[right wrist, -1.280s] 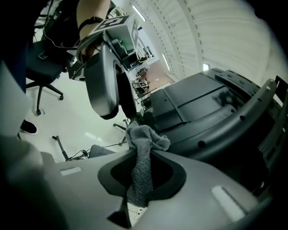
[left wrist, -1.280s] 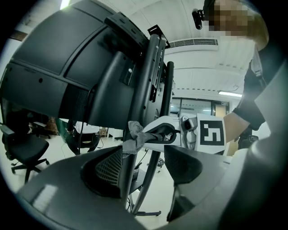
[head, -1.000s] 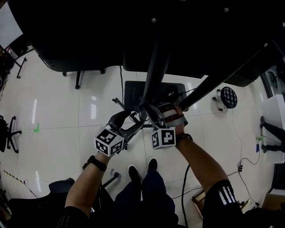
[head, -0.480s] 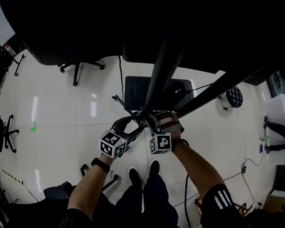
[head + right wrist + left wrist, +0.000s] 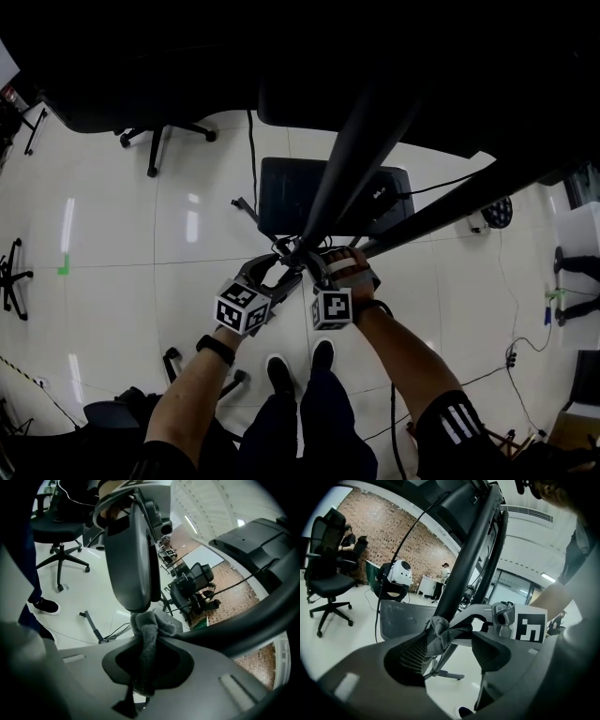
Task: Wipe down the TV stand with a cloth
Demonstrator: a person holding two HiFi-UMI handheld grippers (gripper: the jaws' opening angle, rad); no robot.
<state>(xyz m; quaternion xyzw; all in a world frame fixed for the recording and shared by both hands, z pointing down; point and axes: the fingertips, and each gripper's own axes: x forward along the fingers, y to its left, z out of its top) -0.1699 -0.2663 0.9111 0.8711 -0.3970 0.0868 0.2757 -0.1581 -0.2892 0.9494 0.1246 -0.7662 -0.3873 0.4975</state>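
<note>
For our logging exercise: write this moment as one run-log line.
step: wipe TV-stand pole | left gripper: on cloth around pole | right gripper: shut on cloth

The grey cloth (image 5: pixel 298 251) is a small, fuzzy, bunched wad just below the centre of the head view, wrapped against a slanted pole (image 5: pixel 349 159) of the TV stand (image 5: pixel 450 209). The left gripper (image 5: pixel 450 641) presses it to that pole between its fingers, and the right gripper (image 5: pixel 147 663) pinches a hanging fold of it. The stand is black. Its two tubes rise toward the upper right from a flat dark base plate (image 5: pixel 281 192) lying on the white floor (image 5: pixel 141 281) at frame centre.
</note>
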